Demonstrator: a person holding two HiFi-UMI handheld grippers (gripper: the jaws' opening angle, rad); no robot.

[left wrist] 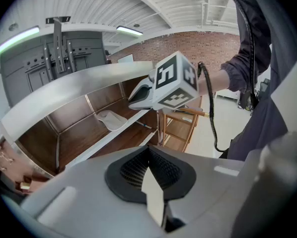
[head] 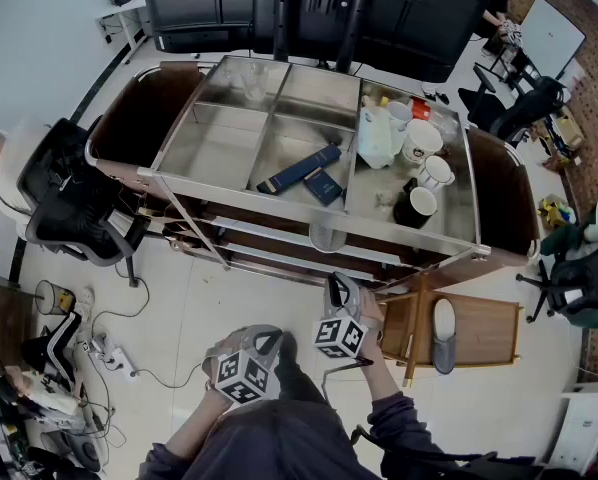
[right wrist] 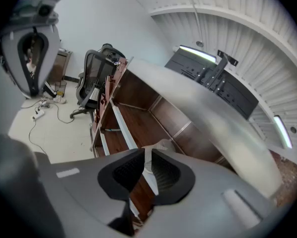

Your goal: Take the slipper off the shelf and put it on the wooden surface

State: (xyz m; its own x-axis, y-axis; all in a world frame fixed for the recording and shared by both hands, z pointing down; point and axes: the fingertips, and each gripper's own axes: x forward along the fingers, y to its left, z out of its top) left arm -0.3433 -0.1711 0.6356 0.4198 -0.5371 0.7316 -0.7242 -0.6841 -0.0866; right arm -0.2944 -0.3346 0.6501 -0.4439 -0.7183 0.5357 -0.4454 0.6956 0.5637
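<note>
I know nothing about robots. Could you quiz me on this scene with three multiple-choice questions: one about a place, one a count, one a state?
1. Where does the grey fabric slipper lie? A on the small wooden table; B on the floor; C on an office chair.
2. How many dark blue flat boxes lie in the metal top tray? A one; B two; C four.
3. How do the jaws of the right gripper stand? A clamped on a mug; B slightly apart, empty; C clamped on a slipper.
Answers: 1 A, it rests on the tabletop; 2 B, a long box and a shorter box lie side by side; 3 B, the brown shelf board shows through their gap.
</note>
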